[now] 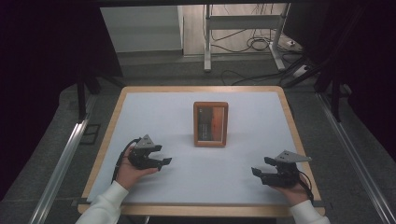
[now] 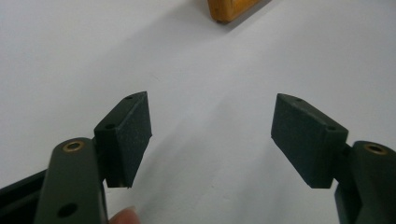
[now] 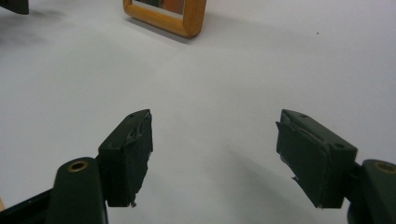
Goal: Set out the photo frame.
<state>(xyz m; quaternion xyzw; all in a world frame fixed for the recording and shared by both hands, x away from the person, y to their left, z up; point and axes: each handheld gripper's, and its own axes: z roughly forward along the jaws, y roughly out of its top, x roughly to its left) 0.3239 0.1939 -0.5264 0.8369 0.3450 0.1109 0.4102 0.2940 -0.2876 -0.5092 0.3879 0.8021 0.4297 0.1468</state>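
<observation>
Both claws low at the near edge of the desk [image 1: 140, 105], nothing in them: left claw [image 1: 164, 162] jaws apart, right claw [image 1: 259, 169] jaws apart. Picture frame [image 1: 211, 124] lies flat mid-desk, well ahead, between them. Suggest approaching level, taking opposite long edges, squeezing evenly.

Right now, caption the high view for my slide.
Two open grippers, left and right, flank a wooden-framed picture on the white table.
</observation>
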